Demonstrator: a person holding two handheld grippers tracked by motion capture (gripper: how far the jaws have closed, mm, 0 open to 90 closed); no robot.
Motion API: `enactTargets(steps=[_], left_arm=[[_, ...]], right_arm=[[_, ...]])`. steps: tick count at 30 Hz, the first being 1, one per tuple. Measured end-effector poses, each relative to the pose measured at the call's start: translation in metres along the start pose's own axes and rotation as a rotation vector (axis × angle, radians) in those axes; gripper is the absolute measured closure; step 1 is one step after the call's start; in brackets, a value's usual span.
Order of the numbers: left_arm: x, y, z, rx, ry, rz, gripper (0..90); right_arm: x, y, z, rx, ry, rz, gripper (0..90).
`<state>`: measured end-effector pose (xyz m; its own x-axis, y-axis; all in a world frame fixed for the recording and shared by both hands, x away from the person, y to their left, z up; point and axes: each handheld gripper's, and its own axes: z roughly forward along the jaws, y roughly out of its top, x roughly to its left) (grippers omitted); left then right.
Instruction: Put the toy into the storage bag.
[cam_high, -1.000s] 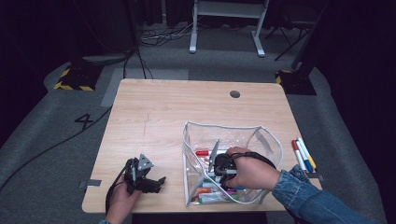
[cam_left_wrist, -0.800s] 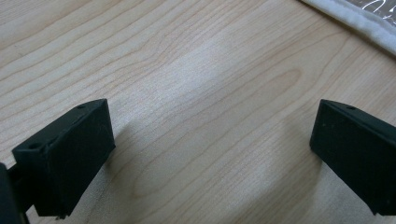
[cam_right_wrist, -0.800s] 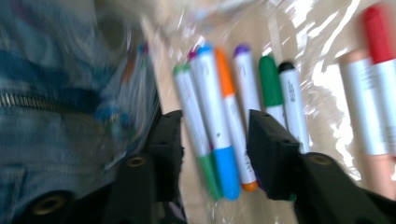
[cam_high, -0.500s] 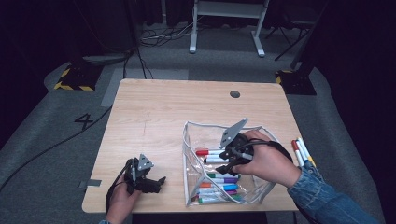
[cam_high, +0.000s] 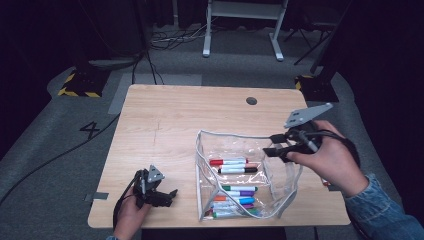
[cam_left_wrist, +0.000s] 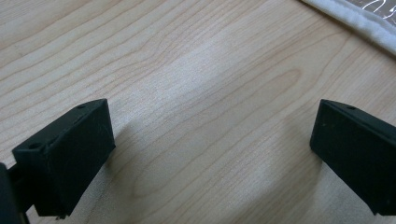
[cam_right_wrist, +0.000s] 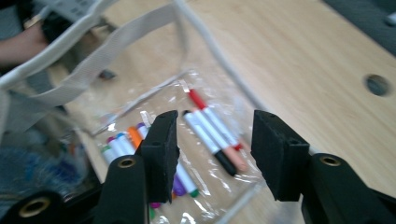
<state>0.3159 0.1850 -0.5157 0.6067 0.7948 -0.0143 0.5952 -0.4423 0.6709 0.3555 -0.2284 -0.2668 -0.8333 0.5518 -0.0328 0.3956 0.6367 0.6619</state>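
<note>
Right gripper (cam_high: 272, 145): black body, grey three-cornered plate, black cable; brass-ringed screw holes by jaws. Left gripper (cam_high: 170, 196): same build. Blue denim sleeve (cam_high: 385, 215) behind right gripper.

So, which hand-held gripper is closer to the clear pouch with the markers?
The right hand-held gripper. It hangs open just above the right rim of the clear pouch. The left hand-held gripper rests on the table, apart from the pouch's left side.

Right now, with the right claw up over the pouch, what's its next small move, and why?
Probably swing the right claw toward the table's right edge. Its jaws, which have just been opening, stand apart with nothing between them above the clear pouch of markers, so another marker is likely next.
</note>
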Motion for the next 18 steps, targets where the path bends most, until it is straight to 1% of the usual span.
enactTargets(steps=[3,4,5,6,8,9,10,13,17,18], left_arm=[[0.000,0.000,0.000,0.000,0.000,0.000,0.0],[0.000,0.000,0.000,0.000,0.001,0.000,0.0],[0.000,0.000,0.000,-0.001,0.000,-0.001,0.0],[0.000,0.000,0.000,0.000,0.000,0.000,0.0],[0.000,0.000,0.000,0.000,0.000,0.000,0.0],[0.000,0.000,0.000,0.000,0.000,0.000,0.0],[0.000,0.000,0.000,0.000,-0.001,0.000,0.0],[0.000,0.000,0.000,0.000,0.000,0.005,0.0],[0.000,0.000,0.000,0.000,0.001,0.005,0.0],[0.000,0.000,0.000,0.000,0.001,0.005,0.0]], right_arm=[[-0.021,-0.015,-0.012,-0.021,-0.069,0.073,54.1],[-0.030,-0.022,-0.016,-0.021,-0.098,0.103,54.4],[-0.038,-0.028,-0.018,-0.016,-0.111,0.132,54.4],[-0.044,-0.033,-0.019,-0.014,-0.123,0.154,54.5],[-0.059,-0.046,-0.021,-0.007,-0.151,0.231,55.0],[-0.068,-0.055,-0.020,-0.004,-0.171,0.256,55.2],[-0.074,-0.061,-0.020,0.002,-0.188,0.280,55.5],[-0.088,-0.081,-0.016,0.009,-0.212,0.339,56.3],[-0.104,-0.108,-0.005,0.065,-0.257,0.385,56.7],[-0.107,-0.115,-0.002,0.076,-0.260,0.403,57.0]])
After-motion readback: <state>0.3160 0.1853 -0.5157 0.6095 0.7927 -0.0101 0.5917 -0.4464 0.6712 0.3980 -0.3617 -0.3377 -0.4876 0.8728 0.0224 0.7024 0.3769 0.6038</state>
